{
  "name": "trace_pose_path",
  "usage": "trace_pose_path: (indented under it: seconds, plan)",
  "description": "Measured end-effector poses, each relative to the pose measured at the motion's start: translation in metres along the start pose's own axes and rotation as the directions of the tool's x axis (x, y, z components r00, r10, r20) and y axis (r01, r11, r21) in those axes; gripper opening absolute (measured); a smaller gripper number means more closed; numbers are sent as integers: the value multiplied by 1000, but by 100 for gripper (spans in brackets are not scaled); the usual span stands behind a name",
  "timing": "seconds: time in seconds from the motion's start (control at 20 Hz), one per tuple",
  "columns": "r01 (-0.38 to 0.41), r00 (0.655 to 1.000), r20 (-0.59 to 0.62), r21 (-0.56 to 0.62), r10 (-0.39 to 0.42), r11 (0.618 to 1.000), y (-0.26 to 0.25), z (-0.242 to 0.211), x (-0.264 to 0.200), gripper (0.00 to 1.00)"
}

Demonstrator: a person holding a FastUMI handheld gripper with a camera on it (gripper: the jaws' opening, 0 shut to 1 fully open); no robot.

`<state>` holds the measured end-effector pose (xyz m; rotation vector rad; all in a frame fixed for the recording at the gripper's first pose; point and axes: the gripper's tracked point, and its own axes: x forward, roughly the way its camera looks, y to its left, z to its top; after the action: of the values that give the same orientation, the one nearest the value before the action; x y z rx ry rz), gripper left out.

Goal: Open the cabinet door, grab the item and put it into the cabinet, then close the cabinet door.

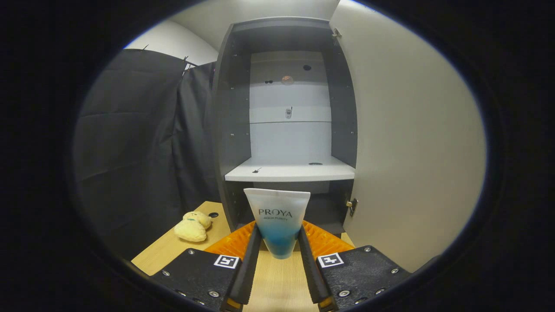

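Observation:
A white-and-blue squeeze tube (277,221) stands upright between my fingers, its blue cap end down and its wide crimped end up. My gripper (279,236) is shut on the tube, both fingers pressing its lower sides, and holds it above the wooden table (277,286). Straight ahead stands the dark cabinet (232,112) with its door (407,143) swung wide open to the right. Its pale shelf (289,172) lies just beyond and above the tube's top. Below the shelf is a dark lower compartment, partly hidden by the tube.
A yellow plush toy (192,226) lies on the table left of the cabinet's base. Black curtain (138,143) hangs along the left side. The open door has a small latch (351,206) on its inner edge near the tube.

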<state>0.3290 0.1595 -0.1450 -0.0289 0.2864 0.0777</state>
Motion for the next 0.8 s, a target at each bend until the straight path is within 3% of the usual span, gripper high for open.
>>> trace_pose_path:
  seconds: [0.8]
  plan:
    - [-20,999,45,42,18,999,-19,94,90,51]
